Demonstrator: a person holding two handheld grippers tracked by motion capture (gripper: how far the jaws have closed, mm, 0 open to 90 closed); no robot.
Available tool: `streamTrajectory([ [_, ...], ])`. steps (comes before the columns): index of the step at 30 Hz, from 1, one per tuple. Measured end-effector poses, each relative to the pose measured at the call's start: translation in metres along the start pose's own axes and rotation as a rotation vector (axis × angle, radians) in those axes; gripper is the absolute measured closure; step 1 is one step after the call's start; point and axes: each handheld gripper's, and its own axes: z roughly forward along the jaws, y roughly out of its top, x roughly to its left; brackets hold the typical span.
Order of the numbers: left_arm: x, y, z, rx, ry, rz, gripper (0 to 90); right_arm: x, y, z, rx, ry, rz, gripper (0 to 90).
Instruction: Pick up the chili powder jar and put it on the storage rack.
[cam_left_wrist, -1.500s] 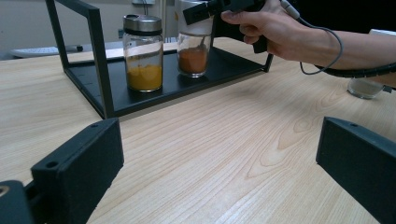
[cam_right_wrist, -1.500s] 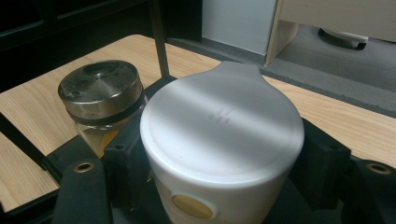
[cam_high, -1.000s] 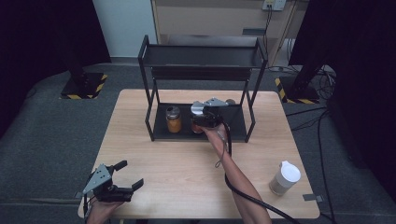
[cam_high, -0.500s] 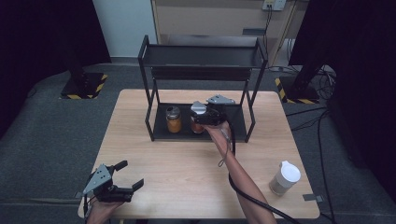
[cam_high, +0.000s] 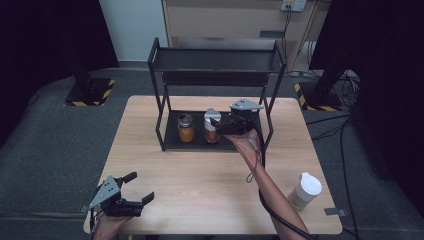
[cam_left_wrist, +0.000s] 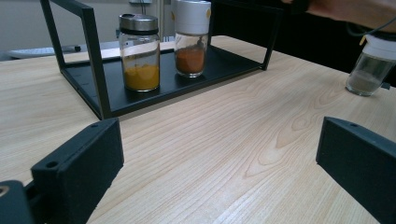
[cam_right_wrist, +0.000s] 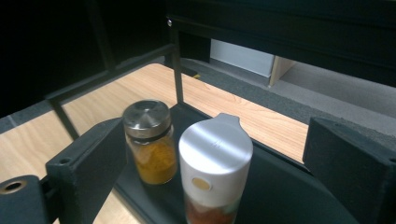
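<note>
The black rack (cam_high: 165, 95) is standing on the table (cam_high: 210, 185), its lower shelf beneath the right gripper (cam_high: 216, 123). That gripper's jaws have just been opening and are standing wide, clear of the white-capped spice jar (cam_right_wrist: 215, 163) resting upright between and below them, with the steel-lidded jar (cam_right_wrist: 148, 140) just beside. The left gripper (cam_high: 140, 189) is lying open, well apart.
</note>
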Motion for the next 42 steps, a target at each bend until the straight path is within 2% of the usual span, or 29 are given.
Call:
streamTrajectory([
  [5,0.000,0.000,0.000,-0.001,-0.002,0.001,0.0,0.006,0.006,-0.028,0.001,0.026,-0.051,5.2],
  [6,0.000,0.000,0.000,-0.001,-0.003,0.001,0.0,0.006,0.006,-0.028,0.001,0.026,-0.051,5.2],
  [14,0.000,0.000,0.000,0.000,-0.006,0.004,0.0,0.000,0.007,-0.064,0.002,0.069,-0.039,5.2],
  [15,0.000,0.000,0.000,0.001,-0.006,0.004,0.0,0.000,0.005,-0.073,-0.004,0.066,-0.041,5.2],
  [16,0.000,0.000,0.001,0.001,-0.006,0.004,0.0,0.000,0.005,-0.073,-0.004,0.066,-0.041,5.2],
  [17,0.000,0.000,0.001,0.002,-0.006,0.004,0.0,-0.001,0.004,-0.083,-0.008,0.074,-0.045,5.2],
  [18,0.000,0.000,0.001,0.003,-0.006,0.004,0.0,-0.001,0.004,-0.083,-0.008,0.074,-0.045,5.2],
  [20,0.000,0.000,0.000,0.002,-0.006,0.003,0.0,-0.001,0.001,-0.094,-0.013,0.069,-0.051,5.2],
  [22,0.000,0.000,0.000,0.001,-0.005,0.001,0.0,-0.005,-0.003,-0.104,-0.020,0.080,-0.034,5.4],
  [34,0.000,0.001,0.001,0.005,-0.005,0.000,0.0,-0.006,-0.026,-0.171,-0.081,0.059,-0.043,5.3],
  [42,0.000,0.001,0.001,0.007,-0.003,-0.001,0.0,-0.006,-0.044,-0.210,-0.096,0.015,-0.033,5.3],
])
